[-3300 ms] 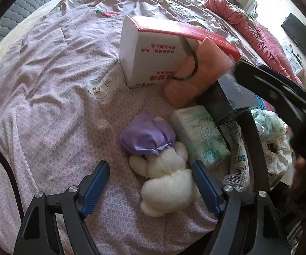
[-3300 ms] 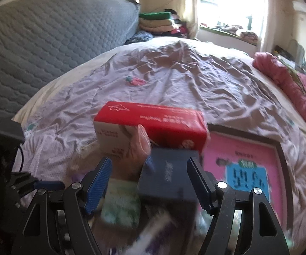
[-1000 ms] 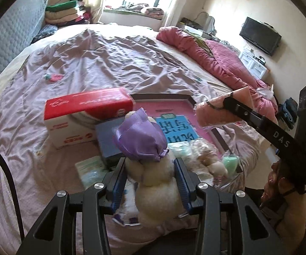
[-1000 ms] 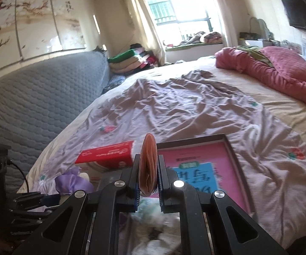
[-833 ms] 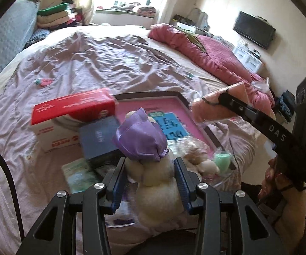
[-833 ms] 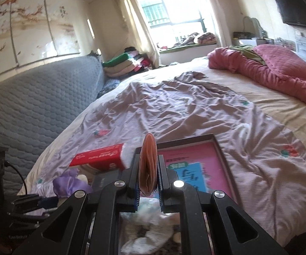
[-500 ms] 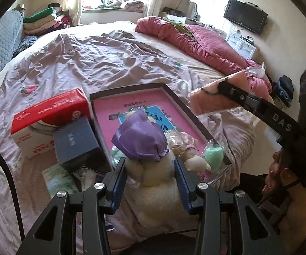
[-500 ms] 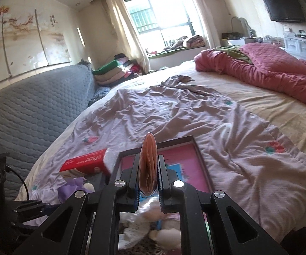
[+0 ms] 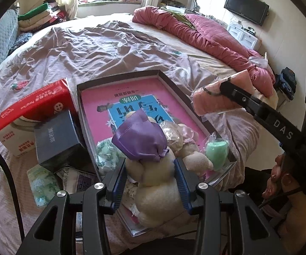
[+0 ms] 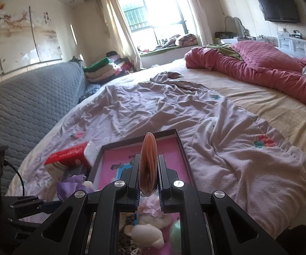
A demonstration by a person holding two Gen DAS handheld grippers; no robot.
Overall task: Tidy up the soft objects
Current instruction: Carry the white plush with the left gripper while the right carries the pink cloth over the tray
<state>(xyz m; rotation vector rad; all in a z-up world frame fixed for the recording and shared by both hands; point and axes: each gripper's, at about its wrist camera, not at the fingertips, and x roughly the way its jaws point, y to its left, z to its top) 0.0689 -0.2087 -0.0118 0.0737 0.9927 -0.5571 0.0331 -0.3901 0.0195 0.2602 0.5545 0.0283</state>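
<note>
Plush toy [image 9: 153,182]: cream body with a purple cloth [image 9: 140,142] tied over its head, held upright above the near end of the tray, close to the bed's near edge.
Left gripper [image 9: 150,182]: closed on the plush toy's body, blue pads pressing both sides.
Red box [image 9: 34,110]: on the bed left of the tray, lying on its side, printed red and white.
Dark box [image 9: 57,140]: just in front of the red box, touching the tray's left wall.
Green packet [image 9: 42,182]: flat on the bed near the edge, in front of the dark box.
Tray [image 9: 119,78]: dark-rimmed, pink printed floor, lying on the lilac sheet [image 9: 89,48] near the bed's front edge.
Tray contents: wrapped soft pieces at the near end, among them a pale green one [image 9: 216,153] by the right wall and a cream one [image 9: 195,159] beside the plush toy.
Pink pad [image 10: 148,165]: flat peach-pink soft piece, held on edge above the tray; from the left wrist view it hangs over the tray's right wall.
Right gripper [image 10: 148,176]: clamped tight on the pink pad.
Red quilt [image 9: 206,36]: bunched along the bed's far right side.
</note>
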